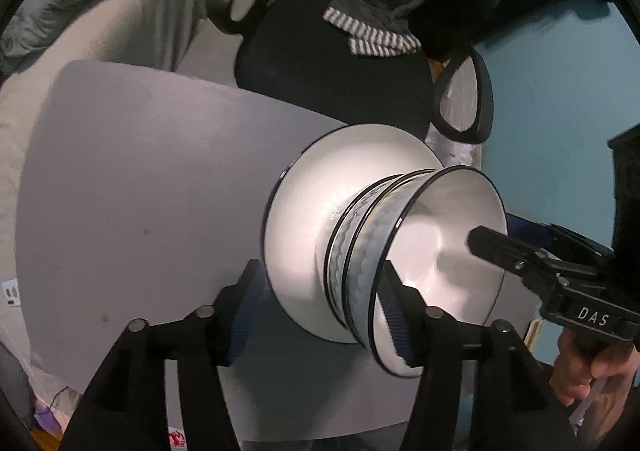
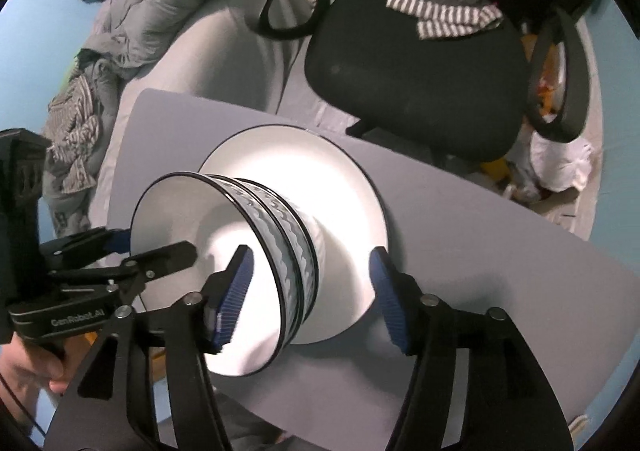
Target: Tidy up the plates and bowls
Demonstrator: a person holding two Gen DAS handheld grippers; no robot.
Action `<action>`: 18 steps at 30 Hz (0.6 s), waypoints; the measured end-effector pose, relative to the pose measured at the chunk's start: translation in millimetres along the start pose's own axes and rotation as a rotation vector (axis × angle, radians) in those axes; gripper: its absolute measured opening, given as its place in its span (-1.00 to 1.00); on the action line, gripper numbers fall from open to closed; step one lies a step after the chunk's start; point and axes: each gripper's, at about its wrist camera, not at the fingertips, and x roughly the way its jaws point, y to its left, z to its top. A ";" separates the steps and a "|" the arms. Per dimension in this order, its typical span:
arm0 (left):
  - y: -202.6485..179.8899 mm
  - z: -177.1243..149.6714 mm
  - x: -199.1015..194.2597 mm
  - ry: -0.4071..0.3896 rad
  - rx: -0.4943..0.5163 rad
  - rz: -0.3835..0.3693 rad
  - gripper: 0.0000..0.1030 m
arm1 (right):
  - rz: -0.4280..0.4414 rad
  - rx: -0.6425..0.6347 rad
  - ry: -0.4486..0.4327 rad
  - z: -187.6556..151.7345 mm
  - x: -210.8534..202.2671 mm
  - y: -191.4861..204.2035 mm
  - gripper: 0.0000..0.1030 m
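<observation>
You have most of the stacking done already, as far as I can judge. The bowls sit nested one inside the other, at least three rims with the blue wave pattern, and this nest stands on the white plate, which lies flat on the grey tabletop. I see no other plate or bowl loose on the tabletop in either view, so probably little is left, maybe only to settle or release the top bowl.

Your right gripper is wide open. Its left blue pad is inside the mouth of the top bowl, and its right pad is out over the plate rim, so the bowl walls stand between the two pads but neither pad presses them. From the left wrist view this gripper is seen with one finger reaching into the top bowl.

Your left gripper is also open, with the edge of the bowl stack and the plate between its pads. Its right pad is touching, or almost touching, the rim of the top bowl; I cannot tell which. In the right wrist view, this gripper is just to the left of the right gripper, one finger over the bowl's rim.

Beyond the tabletop, ahead of both grippers, stands a black office chair with clothes on it, well apart from the dishes.
</observation>
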 end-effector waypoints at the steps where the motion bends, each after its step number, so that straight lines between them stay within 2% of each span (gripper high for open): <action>1: -0.2 -2.0 -4.1 -0.012 -0.001 0.006 0.21 | -0.014 0.001 -0.013 -1.3 -3.8 0.3 0.24; 3: -2.7 -8.1 -18.1 -0.052 0.007 0.025 0.26 | -0.054 -0.001 -0.049 -5.7 -16.0 3.0 0.25; 5: -7.6 -13.7 -35.8 -0.109 0.027 0.047 0.43 | -0.089 -0.006 -0.078 -10.5 -27.5 5.5 0.25; 8: -15.0 -20.9 -59.6 -0.190 0.053 0.076 0.54 | -0.136 -0.022 -0.133 -17.5 -47.8 12.3 0.26; 14: -34.6 -39.7 -102.7 -0.315 0.114 0.106 0.55 | -0.217 -0.048 -0.228 -32.3 -87.5 26.6 0.27; 18: -43.1 -51.4 -125.3 -0.355 0.112 0.085 0.60 | -0.230 -0.047 -0.278 -42.7 -108.5 36.0 0.27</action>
